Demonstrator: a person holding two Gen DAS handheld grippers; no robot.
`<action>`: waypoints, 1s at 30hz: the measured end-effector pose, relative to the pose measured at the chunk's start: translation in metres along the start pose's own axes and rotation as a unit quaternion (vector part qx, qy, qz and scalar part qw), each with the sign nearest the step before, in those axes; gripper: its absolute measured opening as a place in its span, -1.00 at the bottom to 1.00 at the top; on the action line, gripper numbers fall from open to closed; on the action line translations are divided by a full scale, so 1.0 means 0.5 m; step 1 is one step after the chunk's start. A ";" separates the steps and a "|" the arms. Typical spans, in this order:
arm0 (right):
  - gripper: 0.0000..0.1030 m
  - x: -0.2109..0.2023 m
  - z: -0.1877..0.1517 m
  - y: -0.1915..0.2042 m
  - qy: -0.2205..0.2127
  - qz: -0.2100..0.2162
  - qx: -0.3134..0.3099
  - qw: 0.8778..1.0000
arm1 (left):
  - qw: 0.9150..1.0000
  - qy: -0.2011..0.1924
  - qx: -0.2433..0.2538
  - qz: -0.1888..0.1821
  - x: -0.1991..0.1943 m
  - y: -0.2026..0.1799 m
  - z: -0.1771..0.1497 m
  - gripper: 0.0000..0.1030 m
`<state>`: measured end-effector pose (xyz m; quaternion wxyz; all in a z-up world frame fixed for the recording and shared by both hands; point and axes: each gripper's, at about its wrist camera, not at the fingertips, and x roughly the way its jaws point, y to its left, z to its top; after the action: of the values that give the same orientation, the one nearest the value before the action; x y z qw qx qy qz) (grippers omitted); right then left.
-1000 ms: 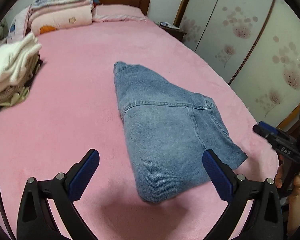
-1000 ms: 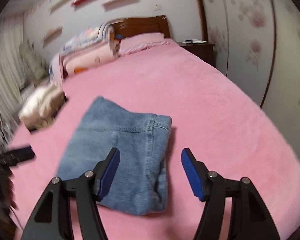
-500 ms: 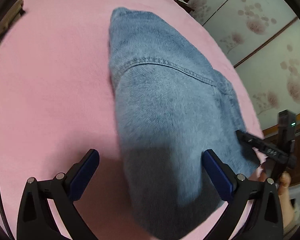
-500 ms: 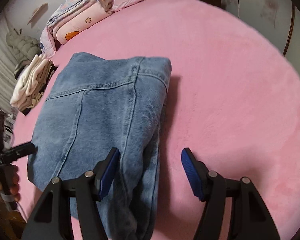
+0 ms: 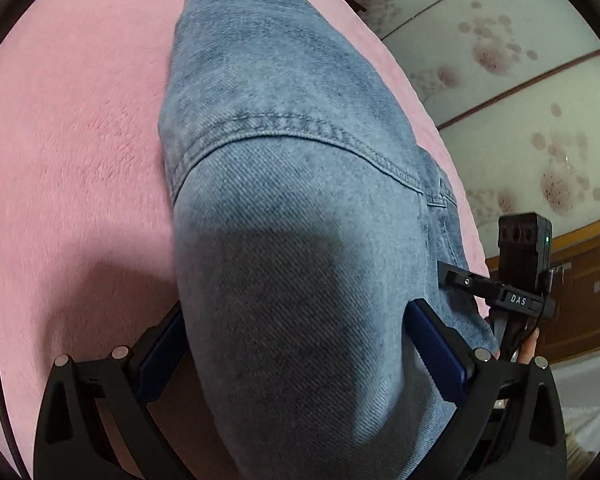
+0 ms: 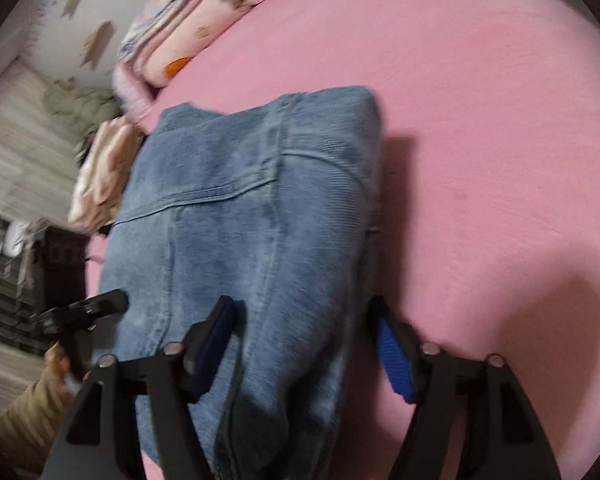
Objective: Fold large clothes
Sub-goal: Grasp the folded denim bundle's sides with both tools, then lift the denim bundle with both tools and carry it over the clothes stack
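Observation:
Folded blue jeans (image 5: 284, 184) lie on the pink bed (image 5: 68, 128). My left gripper (image 5: 300, 348) is open, its blue pads on either side of the near end of the jeans, low over the bed. My right gripper (image 6: 304, 352) is open too, straddling the jeans (image 6: 240, 216) along their right folded edge. The right gripper also shows in the left wrist view (image 5: 496, 288) at the jeans' right side, and the left one shows in the right wrist view (image 6: 84, 308) at their left side.
Folded pink quilts and a pillow (image 6: 172, 44) lie at the head of the bed. A stack of pale folded clothes (image 6: 100, 168) sits at the bed's left edge. Flowered wardrobe doors (image 5: 520, 92) stand along the bed's right side.
Both grippers have moved forward and down onto the jeans, which now fill both views. The jaws now straddle the jeans' near end. Both grippers have stayed open.

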<state>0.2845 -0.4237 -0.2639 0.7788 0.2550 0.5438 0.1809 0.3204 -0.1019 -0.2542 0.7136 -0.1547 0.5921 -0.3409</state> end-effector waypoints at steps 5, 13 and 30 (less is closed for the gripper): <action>0.01 0.024 0.009 -0.002 0.024 0.017 -0.013 0.999 | 1.000 0.000 0.016 0.017 0.004 -0.003 0.010 1.00; -0.12 0.047 0.017 0.031 0.016 -0.008 -0.032 0.999 | 0.999 0.011 0.021 0.049 0.010 -0.040 0.018 0.78; -0.62 -0.051 -0.011 0.293 -0.060 -0.085 -0.094 0.990 | 0.994 -0.031 0.077 0.075 -0.258 -0.114 -0.023 0.01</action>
<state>0.2701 -0.3190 -0.1592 0.8429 0.1441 0.4965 0.1490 0.2837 -0.0543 -0.1261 0.7650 -0.0651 0.5514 -0.3264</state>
